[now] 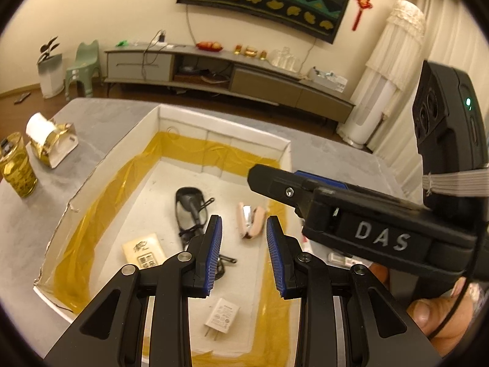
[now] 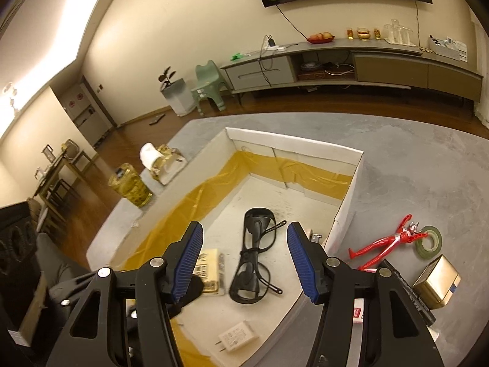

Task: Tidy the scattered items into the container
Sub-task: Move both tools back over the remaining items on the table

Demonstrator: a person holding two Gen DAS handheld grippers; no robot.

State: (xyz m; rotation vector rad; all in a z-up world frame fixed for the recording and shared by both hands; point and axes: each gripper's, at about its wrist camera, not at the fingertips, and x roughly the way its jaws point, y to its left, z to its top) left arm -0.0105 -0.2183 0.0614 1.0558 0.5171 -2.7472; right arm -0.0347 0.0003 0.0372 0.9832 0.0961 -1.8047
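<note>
Both grippers, left gripper (image 1: 243, 257) and right gripper (image 2: 244, 263), hang wide open and empty over the white box (image 2: 345, 211), which holds glasses (image 2: 253, 257), stapler (image 1: 250, 220) and charger (image 2: 237, 336); red figure (image 2: 388, 241), tape roll (image 2: 429, 243) and gold tin (image 2: 437, 284) lie on the table beside it, apparently awaiting collection.

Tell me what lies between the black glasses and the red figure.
In the right wrist view, the box's white side wall separates the glasses inside from the red figure on the table.
</note>
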